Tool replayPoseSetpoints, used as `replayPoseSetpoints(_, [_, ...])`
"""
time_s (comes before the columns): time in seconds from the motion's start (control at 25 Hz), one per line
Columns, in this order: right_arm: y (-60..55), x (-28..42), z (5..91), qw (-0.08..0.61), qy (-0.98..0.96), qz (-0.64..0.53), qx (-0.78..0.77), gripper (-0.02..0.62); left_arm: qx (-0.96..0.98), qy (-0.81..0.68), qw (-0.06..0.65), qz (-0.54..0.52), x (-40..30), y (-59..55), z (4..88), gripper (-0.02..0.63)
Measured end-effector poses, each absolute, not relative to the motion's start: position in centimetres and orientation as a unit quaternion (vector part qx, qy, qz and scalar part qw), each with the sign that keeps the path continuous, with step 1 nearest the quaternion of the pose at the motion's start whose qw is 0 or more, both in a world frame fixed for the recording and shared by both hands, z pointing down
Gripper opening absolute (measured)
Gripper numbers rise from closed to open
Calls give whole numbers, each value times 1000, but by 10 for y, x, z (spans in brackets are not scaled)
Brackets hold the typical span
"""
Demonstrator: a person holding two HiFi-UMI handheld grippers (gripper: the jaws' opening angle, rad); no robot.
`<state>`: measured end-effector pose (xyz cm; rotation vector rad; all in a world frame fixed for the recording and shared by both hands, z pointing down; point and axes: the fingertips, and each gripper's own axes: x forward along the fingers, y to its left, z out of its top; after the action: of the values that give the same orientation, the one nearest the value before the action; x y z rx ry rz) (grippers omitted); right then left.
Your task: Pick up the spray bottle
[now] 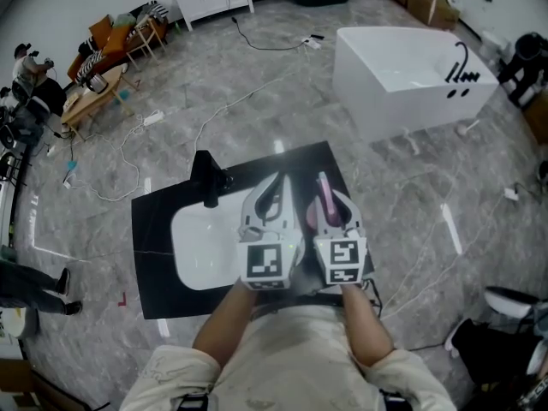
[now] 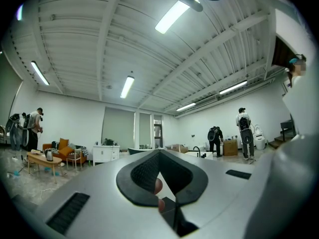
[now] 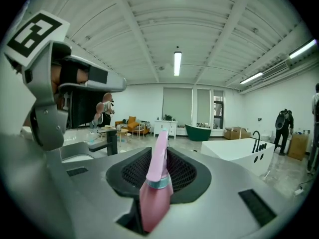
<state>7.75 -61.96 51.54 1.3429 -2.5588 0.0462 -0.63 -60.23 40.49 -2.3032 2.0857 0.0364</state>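
The pink spray bottle (image 1: 326,202) stands upright between the jaws of my right gripper (image 1: 328,188), whose pads press on its sides. In the right gripper view the spray bottle (image 3: 157,188) rises from between the dark pads, its narrow top pointing up, above the black counter (image 1: 154,221). My left gripper (image 1: 274,183) hangs beside it over the white basin (image 1: 197,247), jaws together with nothing between them. The left gripper (image 2: 159,152) looks out level across the room. The marker cube of the left gripper (image 3: 37,39) fills the left of the right gripper view.
A black faucet (image 1: 208,178) stands at the basin's far edge. A white bathtub (image 1: 411,80) sits at the far right, cables run over the marble floor, and people stand by the orange chairs (image 1: 107,45) at the far left.
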Motion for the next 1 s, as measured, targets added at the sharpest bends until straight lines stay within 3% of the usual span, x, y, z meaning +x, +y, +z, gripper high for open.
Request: replayPoseSetpoints(1.0, [-599,111,367,-5,-871,-63,488,100,-750,661,26,29,14,-600,393,2])
